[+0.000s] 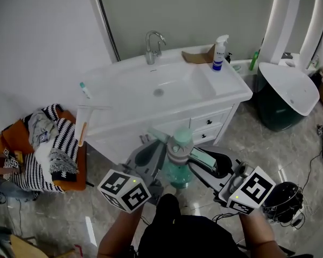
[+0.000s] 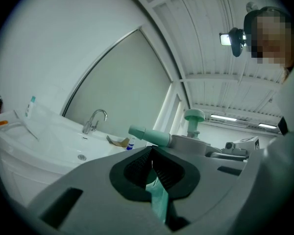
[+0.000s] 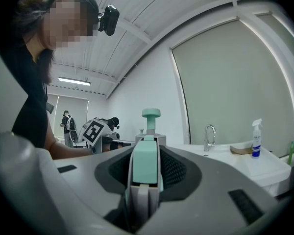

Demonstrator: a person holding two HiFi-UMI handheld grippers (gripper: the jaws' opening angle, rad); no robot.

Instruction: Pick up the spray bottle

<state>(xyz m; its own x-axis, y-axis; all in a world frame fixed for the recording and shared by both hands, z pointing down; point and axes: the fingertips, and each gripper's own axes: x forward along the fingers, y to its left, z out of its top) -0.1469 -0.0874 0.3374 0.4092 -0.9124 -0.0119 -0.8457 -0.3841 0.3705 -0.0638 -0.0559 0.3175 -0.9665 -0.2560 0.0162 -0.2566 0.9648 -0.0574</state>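
The left gripper [image 1: 159, 156] [image 2: 152, 163] has its fingers closed on a thin teal part of the green pump spray bottle [image 1: 178, 144] [image 2: 188, 142]. The bottle's nozzle juts out just past those fingertips. The bottle is held up between the two grippers, off the floor and short of the sink worktop [image 1: 229, 85]. The right gripper [image 1: 198, 158] [image 3: 146, 180] has its fingers clamped on the bottle's teal handle, with the pump knob [image 3: 151, 114] rising just beyond them. Well beyond both pairs of fingers, a white spray bottle [image 1: 219, 52] [image 3: 256, 138] stands upright on the worktop, right of the faucet [image 1: 153, 46].
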